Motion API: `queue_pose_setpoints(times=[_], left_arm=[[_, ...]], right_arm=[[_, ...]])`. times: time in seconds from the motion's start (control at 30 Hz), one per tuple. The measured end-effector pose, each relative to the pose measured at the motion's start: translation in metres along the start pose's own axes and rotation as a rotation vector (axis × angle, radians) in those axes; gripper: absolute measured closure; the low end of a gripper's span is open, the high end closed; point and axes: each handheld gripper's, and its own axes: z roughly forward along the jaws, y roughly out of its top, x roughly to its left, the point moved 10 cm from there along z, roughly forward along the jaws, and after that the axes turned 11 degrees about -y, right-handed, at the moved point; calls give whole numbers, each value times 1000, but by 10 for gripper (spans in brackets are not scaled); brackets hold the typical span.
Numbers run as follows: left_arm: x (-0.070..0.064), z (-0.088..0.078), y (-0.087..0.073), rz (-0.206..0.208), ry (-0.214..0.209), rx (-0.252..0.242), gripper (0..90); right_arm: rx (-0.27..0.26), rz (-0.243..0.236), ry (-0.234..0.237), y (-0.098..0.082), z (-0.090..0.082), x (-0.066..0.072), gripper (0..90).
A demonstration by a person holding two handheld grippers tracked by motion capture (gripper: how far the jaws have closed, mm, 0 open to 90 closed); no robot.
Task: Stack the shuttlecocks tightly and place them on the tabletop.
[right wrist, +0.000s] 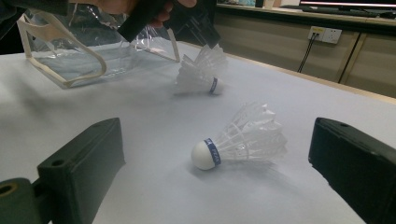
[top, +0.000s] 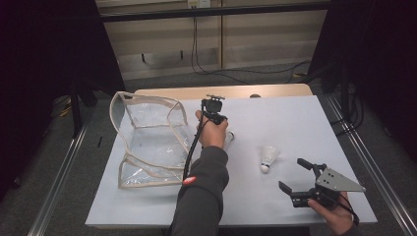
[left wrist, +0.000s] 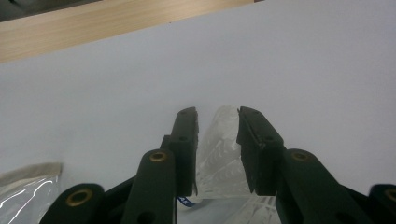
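Left gripper [left wrist: 217, 140], frame centre, has its jaws clamped narrow on a shuttlecock's [left wrist: 219, 154] feather skirt. Right gripper [top: 297, 179], lower right, stands wide, holding nothing; a second shuttlecock [right wrist: 240, 140] lies before it.

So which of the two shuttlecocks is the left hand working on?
Start at the clear plastic bag on the left of the white table. Just right of it, the left tool has a shuttlecock between its jaws. Its neighbour, the other shuttlecock, lies alone, nearer the right tool.

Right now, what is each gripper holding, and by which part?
Left gripper grips a shuttlecock by its feather skirt. Right gripper is open, holding nothing.
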Motion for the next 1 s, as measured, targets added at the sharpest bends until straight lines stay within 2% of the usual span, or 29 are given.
queue_pose_setpoints(times=[0.4,0.63,0.73,0.83,1.0], left_arm=[[0,10,0,-8,14,-5,694],[-4,13,-4,23,-8,17,656],[-4,13,-4,27,-6,14,641],[-6,13,-3,29,-23,7,628],[-6,15,-8,38,-36,25,603]], right_arm=[[-7,2,5,1,-1,0,27],[-7,3,5,1,-1,0,27],[-4,2,6,1,-1,1,27],[-5,2,7,1,-1,1,27],[-2,-2,8,0,-1,1,27]])
